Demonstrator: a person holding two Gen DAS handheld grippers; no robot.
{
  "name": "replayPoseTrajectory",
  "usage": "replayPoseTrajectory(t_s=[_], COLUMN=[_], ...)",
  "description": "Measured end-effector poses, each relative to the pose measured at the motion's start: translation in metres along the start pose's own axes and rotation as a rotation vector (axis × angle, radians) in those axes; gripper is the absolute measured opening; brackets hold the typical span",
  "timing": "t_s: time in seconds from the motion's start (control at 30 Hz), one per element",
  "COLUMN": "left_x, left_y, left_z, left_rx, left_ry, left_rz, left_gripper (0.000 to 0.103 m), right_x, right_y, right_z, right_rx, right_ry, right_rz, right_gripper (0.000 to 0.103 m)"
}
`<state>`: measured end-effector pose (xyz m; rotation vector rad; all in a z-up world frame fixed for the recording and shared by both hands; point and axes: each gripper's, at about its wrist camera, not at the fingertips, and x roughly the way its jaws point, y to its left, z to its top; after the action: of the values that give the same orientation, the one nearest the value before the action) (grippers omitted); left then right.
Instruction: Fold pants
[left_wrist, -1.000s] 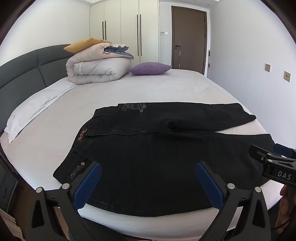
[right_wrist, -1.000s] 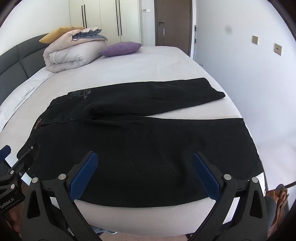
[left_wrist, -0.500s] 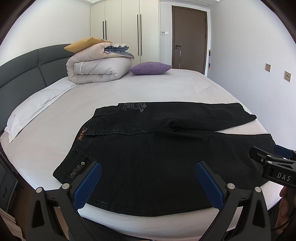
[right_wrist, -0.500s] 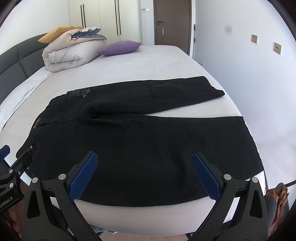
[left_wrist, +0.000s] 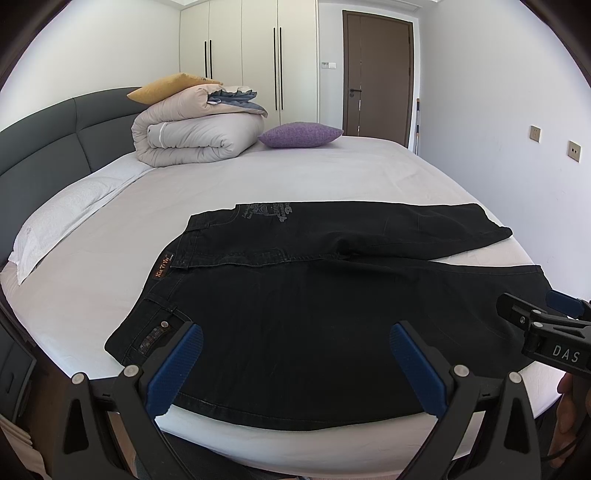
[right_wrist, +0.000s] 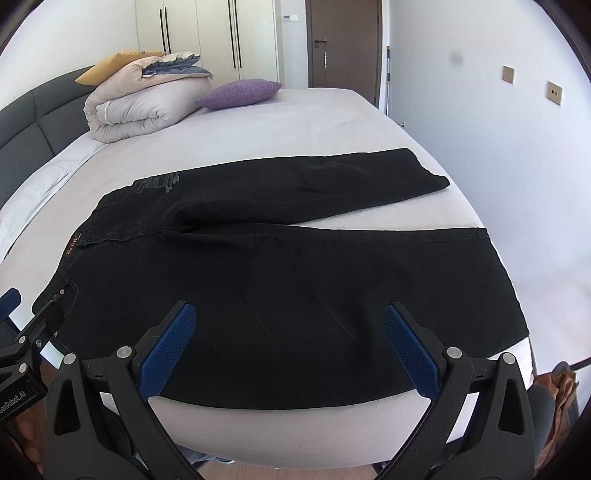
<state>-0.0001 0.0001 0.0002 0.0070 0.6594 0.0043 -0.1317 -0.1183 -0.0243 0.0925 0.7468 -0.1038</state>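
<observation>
Black pants (left_wrist: 295, 302) (right_wrist: 280, 266) lie flat on the white bed (left_wrist: 332, 173), waistband to the left, both legs stretched to the right with a strip of sheet between the hems. My left gripper (left_wrist: 295, 354) hovers open above the near edge, close to the waistband corner. Over the near leg my right gripper (right_wrist: 288, 339) is open too, holding nothing. Each gripper shows at the edge of the other's view: the right gripper (left_wrist: 543, 332) at far right, the left gripper (right_wrist: 26, 332) at far left.
A rolled beige duvet (left_wrist: 195, 136) with a yellow pillow and a purple cushion (left_wrist: 299, 133) sit at the bed's far end by the dark headboard (left_wrist: 44, 147). A white pillow (left_wrist: 66, 218) lies left. Wall with sockets on the right; wardrobe and door behind.
Both grippers have drifted slightly back and up; the pants sit a touch lower in the views. Nothing was grasped or moved.
</observation>
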Motion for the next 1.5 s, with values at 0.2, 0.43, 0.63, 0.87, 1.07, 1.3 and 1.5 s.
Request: replayPoseTrajectory(t_s=[0.2,0.43,0.63,0.87,1.07,1.3,1.5], left_x=[0.0,0.0,0.0,0.0,0.0,0.005,0.022], left_y=[0.0,0.0,0.0,0.0,0.0,-0.003,-0.001], left_z=[0.0,0.0,0.0,0.0,0.0,-0.006,-0.019], left_rx=[0.0,0.0,0.0,0.001,0.0,0.012,0.047], left_ry=[0.0,0.001,0.002,0.002,0.003,0.002,0.013], left_rz=[0.0,0.0,0.001,0.001,0.003,0.028,0.04], left_gripper=[0.103,0.103,0.103,0.103,0.103,0.103,0.103], right_x=[0.002,0.003,0.003,0.006,0.007,0.011,0.02], right_y=[0.002,0.002,0.002,0.006,0.007,0.01,0.013], right_z=[-0.001,-0.002,-0.002,-0.005,-0.006,-0.008,-0.008], right_rx=[0.001,0.001,0.002,0.001,0.001,0.001,-0.003], right_ry=[0.003,0.005,0.005,0.008,0.01,0.021,0.044], right_rz=[0.001,0.002,0.003,0.002,0.003,0.009,0.025], right_gripper=[0.103,0.103,0.103,0.103,0.103,0.103,0.103])
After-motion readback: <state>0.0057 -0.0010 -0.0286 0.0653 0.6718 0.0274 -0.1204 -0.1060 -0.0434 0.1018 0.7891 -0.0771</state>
